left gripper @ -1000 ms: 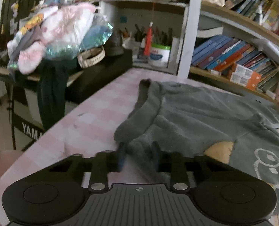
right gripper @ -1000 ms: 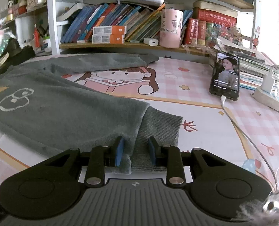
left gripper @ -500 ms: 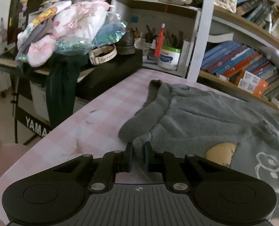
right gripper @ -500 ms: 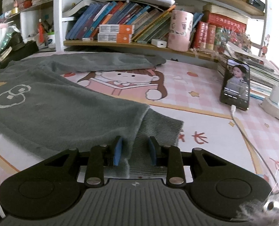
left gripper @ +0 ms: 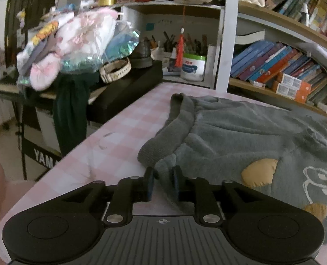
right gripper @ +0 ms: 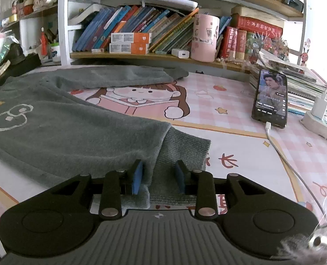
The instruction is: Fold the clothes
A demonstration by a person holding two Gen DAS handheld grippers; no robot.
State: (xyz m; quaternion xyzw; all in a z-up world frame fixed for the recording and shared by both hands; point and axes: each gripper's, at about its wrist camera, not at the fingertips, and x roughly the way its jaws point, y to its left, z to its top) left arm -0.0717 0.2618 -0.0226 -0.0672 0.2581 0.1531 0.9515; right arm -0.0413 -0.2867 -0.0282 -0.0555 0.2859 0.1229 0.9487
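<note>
**Folding barely begun**

The left tongs are opening around a fleece edge. The right tongs, also opening, straddle a cuff, seemingly loosely. Beyond both, the grey garment lies spread, unfolded, across the table.

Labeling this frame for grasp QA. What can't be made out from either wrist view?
- Left wrist: whether the opening left gripper pads still press the grey trousers; fabric fills the gap.
- Right wrist: right gripper opening over the leg cuff; contact unclear.
- Right wrist: phone screen text too small.
</note>
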